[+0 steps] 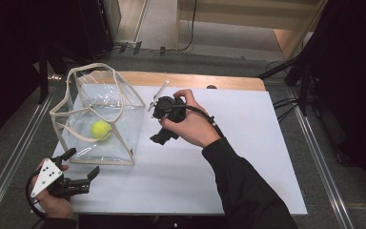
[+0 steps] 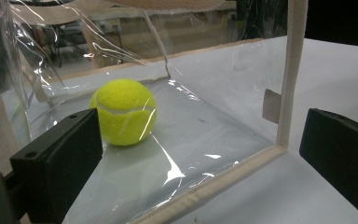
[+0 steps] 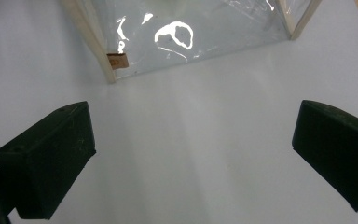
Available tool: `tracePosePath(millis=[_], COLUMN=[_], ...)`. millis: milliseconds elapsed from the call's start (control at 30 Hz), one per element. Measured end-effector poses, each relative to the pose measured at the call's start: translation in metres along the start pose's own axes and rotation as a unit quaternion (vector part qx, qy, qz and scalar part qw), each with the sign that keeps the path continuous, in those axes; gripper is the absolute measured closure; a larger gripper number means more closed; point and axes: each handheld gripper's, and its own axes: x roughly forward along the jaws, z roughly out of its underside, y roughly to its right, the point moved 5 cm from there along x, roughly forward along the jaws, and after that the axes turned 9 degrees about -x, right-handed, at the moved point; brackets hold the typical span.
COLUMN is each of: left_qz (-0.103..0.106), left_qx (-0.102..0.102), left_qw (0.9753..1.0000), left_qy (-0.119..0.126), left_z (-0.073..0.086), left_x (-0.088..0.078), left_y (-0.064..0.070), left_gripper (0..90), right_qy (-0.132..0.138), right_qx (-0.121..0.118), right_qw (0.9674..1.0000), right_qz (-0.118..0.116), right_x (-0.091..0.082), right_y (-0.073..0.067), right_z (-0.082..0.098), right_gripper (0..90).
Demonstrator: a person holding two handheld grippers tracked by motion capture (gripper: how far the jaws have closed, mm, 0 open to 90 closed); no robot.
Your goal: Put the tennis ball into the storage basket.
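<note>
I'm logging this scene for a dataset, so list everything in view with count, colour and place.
tennis ball: one, yellow-green, on the floor of the clear bag.
clear bag: one, transparent with beige trim and handles, standing open on the table's left part.
table: one, white top with a wooden far edge.
left tongs: one, black with a grey plate, open, at the table's near-left corner, just short of the bag.
right tongs: one, black, open, held above the table right of the bag.
sleeve: one, black, right arm.
</note>
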Motion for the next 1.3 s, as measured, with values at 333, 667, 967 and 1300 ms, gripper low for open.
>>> tracePosePath(millis=[333, 667, 967, 1300], left_qz=[0.001, 0.001, 0.001, 0.002], left_qx=[0.001, 0.001, 0.003, 0.002], left_qw=[1.0000, 1.0000, 1.0000, 1.0000], left_qy=[-0.001, -0.002, -0.002, -0.002], left_z=[0.000, 0.000, 0.000, 0.000], left_x=[0.000, 0.000, 0.000, 0.000], left_y=[0.000, 0.001, 0.001, 0.001], left_gripper=[0.0, 0.0, 0.0, 0.0], right_qy=[0.012, 0.034, 0.056, 0.072], right_qx=[0.019, 0.037, 0.055, 0.079], right_qw=[0.9996, 0.9984, 0.9963, 0.9932], right_qz=[0.015, 0.026, 0.036, 0.047], right_x=[0.002, 0.007, 0.013, 0.018], right_y=[-0.004, -0.007, -0.010, -0.015], right_z=[0.031, 0.060, 0.087, 0.117], right_gripper=[0.0, 0.0, 0.0, 0.0])
